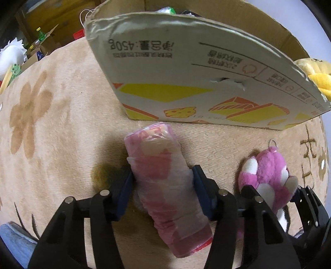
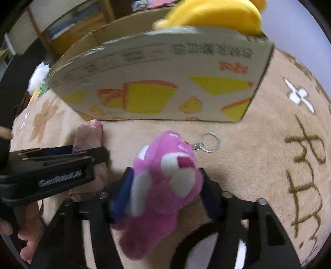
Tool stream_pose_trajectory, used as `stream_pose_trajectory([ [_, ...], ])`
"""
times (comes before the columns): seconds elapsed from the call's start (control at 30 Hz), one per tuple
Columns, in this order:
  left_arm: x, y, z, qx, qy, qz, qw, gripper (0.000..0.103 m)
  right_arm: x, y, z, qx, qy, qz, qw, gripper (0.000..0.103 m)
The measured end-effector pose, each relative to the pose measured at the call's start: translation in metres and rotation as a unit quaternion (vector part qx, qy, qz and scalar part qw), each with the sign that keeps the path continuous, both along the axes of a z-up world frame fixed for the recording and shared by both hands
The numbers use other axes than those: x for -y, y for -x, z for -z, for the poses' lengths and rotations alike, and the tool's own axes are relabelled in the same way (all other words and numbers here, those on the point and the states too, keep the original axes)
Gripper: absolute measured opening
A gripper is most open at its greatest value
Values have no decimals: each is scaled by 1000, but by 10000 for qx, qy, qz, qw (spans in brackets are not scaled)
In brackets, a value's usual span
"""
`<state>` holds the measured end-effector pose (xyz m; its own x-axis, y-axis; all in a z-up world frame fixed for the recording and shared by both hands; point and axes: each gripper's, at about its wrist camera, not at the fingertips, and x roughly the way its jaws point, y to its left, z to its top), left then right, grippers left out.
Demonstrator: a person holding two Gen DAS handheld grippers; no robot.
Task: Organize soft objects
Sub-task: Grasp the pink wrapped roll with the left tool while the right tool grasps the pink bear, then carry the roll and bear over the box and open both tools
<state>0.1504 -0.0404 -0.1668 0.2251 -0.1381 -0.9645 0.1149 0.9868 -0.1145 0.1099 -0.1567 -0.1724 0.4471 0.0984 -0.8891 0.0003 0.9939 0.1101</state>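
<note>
On plush beige rug (image 1: 62, 144): left gripper (image 1: 163, 178) jaws clamp plastic-wrapped pink roll (image 1: 165, 182); right gripper (image 2: 167, 186) jaws clamp fuzzy magenta plush (image 2: 163, 186).

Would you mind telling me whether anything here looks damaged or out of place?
The cardboard box is damaged: its front wall has a ragged tear in the middle, and the top edge is crumpled at the left corner. A yellow plush pokes above the rim. Nothing else stands out.
</note>
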Motion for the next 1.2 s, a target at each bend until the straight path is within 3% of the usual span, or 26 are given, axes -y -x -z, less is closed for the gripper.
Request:
stream_pose_trajectory([
  [0.27, -18, 5, -8, 151, 172, -55, 9997, 44, 5, 4, -4, 188, 118, 157, 9996, 56],
  [0.47, -6, 14, -18, 380, 136, 216, 9990, 43, 19, 4, -5, 319, 109, 408, 9986, 52],
  [0.77, -8, 46, -40, 800, 89, 167, 9966, 43, 26, 9, -27, 773, 31, 498, 9958, 52],
  [1.03, -7, 67, -72, 1378, 138, 139, 9903, 43, 54, 29, -54, 1093, -2, 613, 9921, 52],
  [1.2, -9, 89, -105, 2062, 49, 68, 9785, 43, 59, 38, -76, 1310, -140, 605, 9894, 52],
])
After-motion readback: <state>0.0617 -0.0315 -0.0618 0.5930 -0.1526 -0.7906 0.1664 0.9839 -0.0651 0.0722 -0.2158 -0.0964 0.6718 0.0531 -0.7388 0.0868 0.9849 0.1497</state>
